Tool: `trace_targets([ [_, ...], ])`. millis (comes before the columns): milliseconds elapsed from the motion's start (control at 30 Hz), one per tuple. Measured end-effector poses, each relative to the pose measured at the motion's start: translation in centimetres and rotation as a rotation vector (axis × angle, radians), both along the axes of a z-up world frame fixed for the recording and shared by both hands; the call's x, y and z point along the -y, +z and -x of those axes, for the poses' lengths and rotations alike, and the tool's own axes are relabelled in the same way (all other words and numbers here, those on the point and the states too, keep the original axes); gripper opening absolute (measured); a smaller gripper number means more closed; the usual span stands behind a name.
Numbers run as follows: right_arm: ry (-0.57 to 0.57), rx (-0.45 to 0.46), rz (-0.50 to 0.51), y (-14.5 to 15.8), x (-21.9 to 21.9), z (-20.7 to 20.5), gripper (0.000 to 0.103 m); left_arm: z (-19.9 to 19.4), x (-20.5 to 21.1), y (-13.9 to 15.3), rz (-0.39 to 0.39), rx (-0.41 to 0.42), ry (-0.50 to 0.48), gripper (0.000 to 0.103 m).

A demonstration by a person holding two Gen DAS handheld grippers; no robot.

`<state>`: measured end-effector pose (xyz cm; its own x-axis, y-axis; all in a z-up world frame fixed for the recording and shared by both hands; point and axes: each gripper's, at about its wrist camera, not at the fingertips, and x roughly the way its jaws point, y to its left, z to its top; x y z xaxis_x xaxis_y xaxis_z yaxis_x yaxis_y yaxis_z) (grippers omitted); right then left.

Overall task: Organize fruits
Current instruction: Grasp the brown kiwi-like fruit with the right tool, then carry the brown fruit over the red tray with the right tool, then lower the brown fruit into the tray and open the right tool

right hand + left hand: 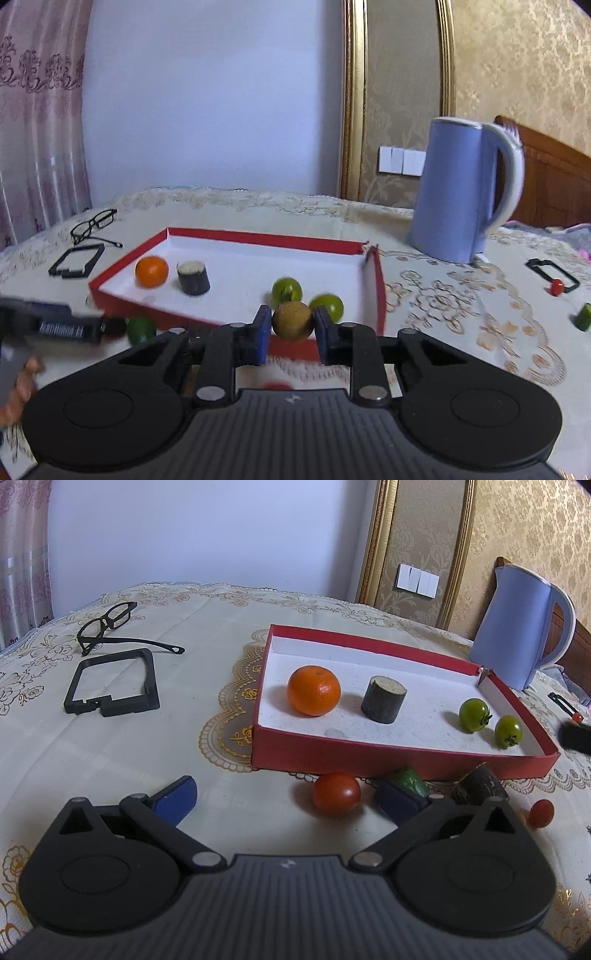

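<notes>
Step in hand: right gripper [291, 325], fingers clamped on a round brownish-green fruit [292, 320], carries it above the shallow red cardboard box's [236, 236] near wall.
Next move: lower inside, release gently.
Left gripper [284, 805]: fingers apart, empty.

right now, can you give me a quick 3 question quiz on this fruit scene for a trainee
1. True or false: the right gripper is shut on a brownish round fruit.
2. Which of these lies inside the red box? A) the glasses B) the orange C) the blue kettle
3. Fill in: the number of green tomatoes in the box is ____.

Key: 1 true. 2 B; the glasses and blue kettle sit on the tablecloth outside it. 3 two.
</notes>
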<state>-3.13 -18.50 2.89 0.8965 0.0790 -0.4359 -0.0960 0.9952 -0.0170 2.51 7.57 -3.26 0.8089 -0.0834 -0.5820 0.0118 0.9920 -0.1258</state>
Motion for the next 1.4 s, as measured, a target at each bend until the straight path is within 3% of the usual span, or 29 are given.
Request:
trace_targets([
  [100, 0.014, -0.042, -0.018, -0.1, -0.1, -2.7, 0.025, 0.0, 0.0, 0.0, -0.001, 0.0, 0.0, 0.103],
  [333, 0.033, -0.115, 0.041, -2.3, -1.7, -6.8, 0.025, 0.0, 0.0, 0.0, -0.003, -0.001, 0.0, 0.103],
  [633, 0.034, -0.157, 0.063, -4.0, -2.4, -8.8, 0.025, 0.0, 0.0, -0.1, -0.006, -0.002, 0.0, 0.103],
  [833, 0.043, -0.164, 0.01, -3.8, -1.6, -8.7, 0.026, 0.0, 0.1, -0.1, -0.008, -0.002, 0.001, 0.103],
  [933, 0.043, -0.145, 0.008, -3.1, -1.4, -7.7, 0.035, 0.0, 0.1, -0.1, -0.009, -0.002, 0.001, 0.103],
  [1033, 0.018, -0.086, 0.018, -2.3, -0.8, -5.5, 0.065, 0.0, 0.1, -0.1, -0.009, -0.002, 0.001, 0.103],
  [1067, 0.0, -0.056, 0.02, -2.1, -0.5, -4.5, 0.07, 0.0, 0.1, -0.1, -0.009, -0.002, 0.001, 0.103],
  [1233, -0.124, 0.042, 0.056, -0.9, 2.2, -0.7, 0.071, 0.0, 0.1, -0.1, -0.009, -0.002, 0.001, 0.103],
  [1333, -0.216, 0.038, 0.06, -1.0, 4.7, 0.5, 0.082, -0.1, 0.1, -0.1, -0.01, -0.003, 0.001, 0.103],
  [1400, -0.29, 0.014, 0.07, -1.6, 6.2, 0.5, 0.082, -0.1, 0.1, -0.1, -0.01, -0.003, 0.001, 0.103],
])
